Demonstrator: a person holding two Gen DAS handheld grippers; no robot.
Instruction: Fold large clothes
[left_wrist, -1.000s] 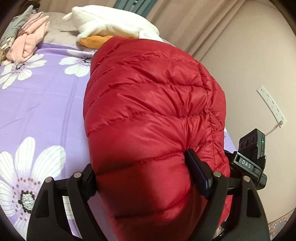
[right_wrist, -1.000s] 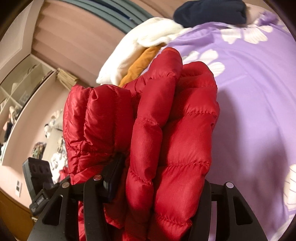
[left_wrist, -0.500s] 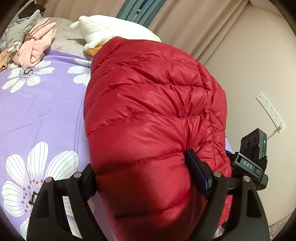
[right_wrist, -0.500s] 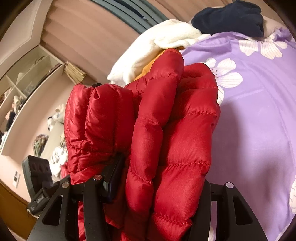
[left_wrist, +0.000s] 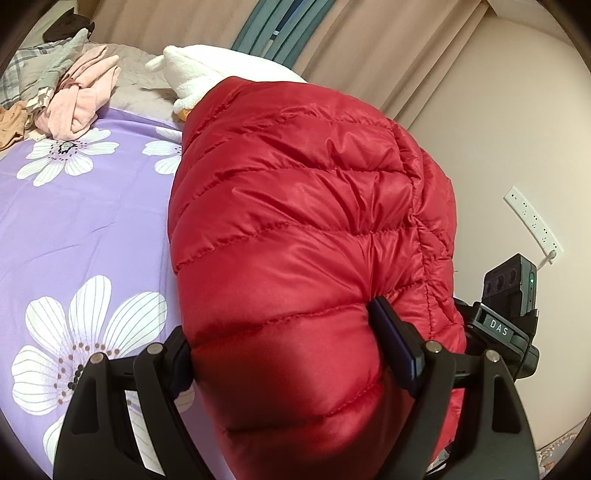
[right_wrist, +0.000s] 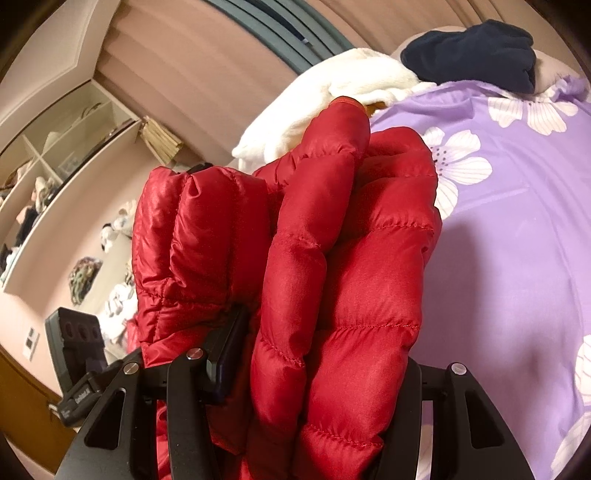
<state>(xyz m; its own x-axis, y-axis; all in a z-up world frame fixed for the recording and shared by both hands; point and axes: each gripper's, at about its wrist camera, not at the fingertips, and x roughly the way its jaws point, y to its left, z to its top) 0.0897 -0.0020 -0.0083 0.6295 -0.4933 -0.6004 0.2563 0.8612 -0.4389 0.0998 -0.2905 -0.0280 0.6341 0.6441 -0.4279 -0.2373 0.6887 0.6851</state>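
Both units are clamping the red down jacket (left_wrist: 295, 221): left hand-held gripper (left_wrist: 284, 350) is squeezing a thick bundle, right hand-held gripper (right_wrist: 317, 373) is pinching 2 or more stacked layers. Jacket is hanging bunched above the purple floral bed (left_wrist: 74, 221); folding looks well along, laying down remaining. White plush (right_wrist: 332, 96), pink clothes (left_wrist: 85, 107) and navy garment (right_wrist: 472, 51) are crowding the far end.

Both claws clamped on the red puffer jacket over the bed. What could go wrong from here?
1. The red jacket is slick and puffy; the left claw squeezes a thick bulge that could slide out.
2. The right claw pinches several bunched layers; one may slip free and undo the fold.
3. The white plush blanket lies right behind the jacket, so setting it down there could snag or bury it.
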